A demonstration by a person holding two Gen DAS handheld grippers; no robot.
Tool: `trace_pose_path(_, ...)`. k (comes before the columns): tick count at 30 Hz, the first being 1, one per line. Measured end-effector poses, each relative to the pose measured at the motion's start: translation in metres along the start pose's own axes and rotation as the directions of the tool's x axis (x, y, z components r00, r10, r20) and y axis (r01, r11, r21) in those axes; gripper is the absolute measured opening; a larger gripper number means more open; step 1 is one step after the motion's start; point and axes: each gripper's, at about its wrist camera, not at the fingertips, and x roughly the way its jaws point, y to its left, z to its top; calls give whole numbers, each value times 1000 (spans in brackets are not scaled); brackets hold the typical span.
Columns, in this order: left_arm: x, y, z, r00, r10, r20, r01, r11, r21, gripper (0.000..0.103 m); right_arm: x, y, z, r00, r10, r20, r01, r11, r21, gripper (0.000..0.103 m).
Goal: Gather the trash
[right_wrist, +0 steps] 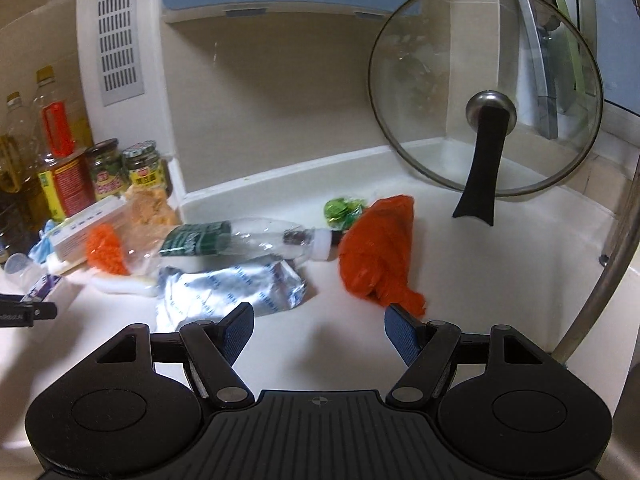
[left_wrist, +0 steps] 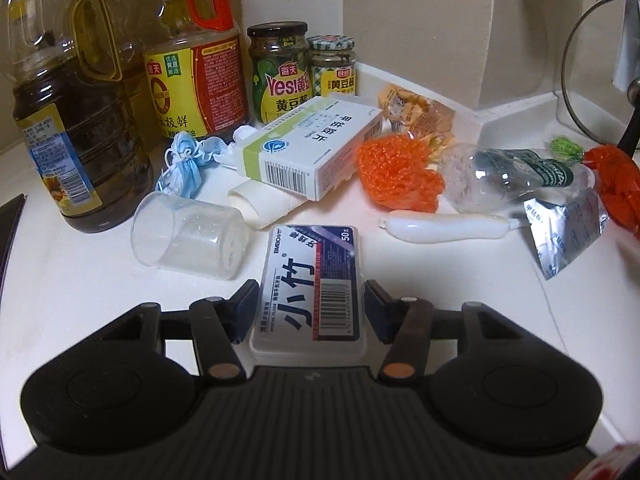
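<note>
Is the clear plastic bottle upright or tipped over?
Tipped over: the plastic bottle lies on its side on the counter, crushed, cap end toward the orange bag.

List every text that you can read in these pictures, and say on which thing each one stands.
"小竹", "50", "BMBO": floss-pick box between the left gripper's jaws.
"Yes!", "海天", "黄豆酱": green-label jar.
"黄豆酱": checked-lid jar.
"味极鲜": soy sauce bottle.
Medicine box, foil pack: print too blurred.

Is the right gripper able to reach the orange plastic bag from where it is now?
Probably yes. The right gripper is open, and the orange plastic bag lies just ahead, its tail near the right finger. Only bare counter lies between them.
</note>
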Motion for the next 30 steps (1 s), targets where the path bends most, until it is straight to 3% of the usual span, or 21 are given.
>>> trace_pose_path(10, -37, -32, 3, 998, -60, 37, 61, 997, -36, 53, 36, -29, 30, 999, -42, 32, 42, 999, 13, 72)
trace_pose_path(18, -45, -55, 6, 995, -92, 37, 93, 995, -28, 53, 86, -46, 43, 997, -70, -36, 73, 995, 66, 72)
trace_pose_path(27, -49, -65, 5, 994, -107, 35, 108, 994, -20, 53, 104, -50, 35, 995, -41, -89, 49, 995, 90, 72)
trace_pose_path(28, -49, -66, 4, 993, -109, 35, 110, 994, -19, 53, 104, -50, 34, 995, -35, -89, 43, 995, 88, 68)
trace_pose_path(29, -50, -66, 3, 993, -111, 34, 112, 994, -17, 53, 103, -49, 33, 996, -30, -88, 38, 996, 82, 51)
trace_pose_path(30, -51, -67, 2, 993, -113, 34, 114, 993, -16, 53, 102, -48, 32, 996, -26, -87, 33, 997, 75, 51)
